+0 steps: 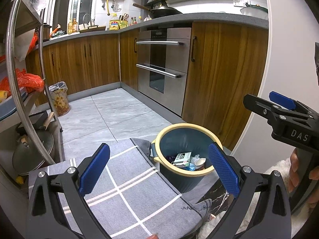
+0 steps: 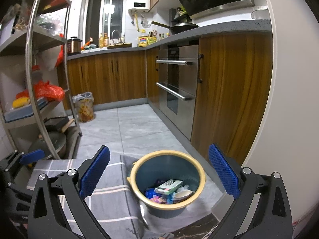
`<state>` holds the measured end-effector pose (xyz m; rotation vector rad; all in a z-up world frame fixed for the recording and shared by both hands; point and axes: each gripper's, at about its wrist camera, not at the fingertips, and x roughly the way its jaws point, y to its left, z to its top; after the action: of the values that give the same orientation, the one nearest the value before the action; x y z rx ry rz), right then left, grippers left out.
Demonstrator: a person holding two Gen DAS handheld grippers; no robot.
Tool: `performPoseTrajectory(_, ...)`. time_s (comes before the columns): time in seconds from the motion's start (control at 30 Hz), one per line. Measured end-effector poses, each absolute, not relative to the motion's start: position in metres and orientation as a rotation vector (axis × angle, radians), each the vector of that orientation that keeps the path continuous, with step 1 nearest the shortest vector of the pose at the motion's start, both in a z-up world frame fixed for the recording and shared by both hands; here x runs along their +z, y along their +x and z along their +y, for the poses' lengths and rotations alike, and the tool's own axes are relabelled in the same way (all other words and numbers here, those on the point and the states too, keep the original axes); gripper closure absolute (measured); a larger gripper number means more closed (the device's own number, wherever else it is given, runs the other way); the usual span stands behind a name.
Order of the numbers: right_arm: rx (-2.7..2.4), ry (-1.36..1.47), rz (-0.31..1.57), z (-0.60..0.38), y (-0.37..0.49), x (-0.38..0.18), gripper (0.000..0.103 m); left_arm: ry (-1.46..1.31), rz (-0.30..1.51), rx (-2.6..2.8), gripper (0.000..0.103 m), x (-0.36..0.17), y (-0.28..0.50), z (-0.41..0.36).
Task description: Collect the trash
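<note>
I hold both hand-held grippers, left and right, angled down over the bin, fingers spread wide, gripping nothing.

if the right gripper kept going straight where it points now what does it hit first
Probably the trash bin: the open right gripper points down at its yellow rim, likely meeting rim or the trash inside, though depth is hard to judge.

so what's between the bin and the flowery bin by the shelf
Only the grey mat's far edge, then bare floor tiles between the bin and the flowery bin; clearest in the right wrist view.
</note>
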<state>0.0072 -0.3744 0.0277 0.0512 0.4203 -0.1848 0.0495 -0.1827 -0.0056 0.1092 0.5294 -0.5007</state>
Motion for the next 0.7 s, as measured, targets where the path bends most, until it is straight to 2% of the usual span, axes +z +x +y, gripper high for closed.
performPoseTrajectory(0.7,-0.184,0.05,0.424,-0.3756,0.0073,0.0273,0.005,0.103,0.536,-0.511,0.006,-0.0083,0.0487,-0.1863)
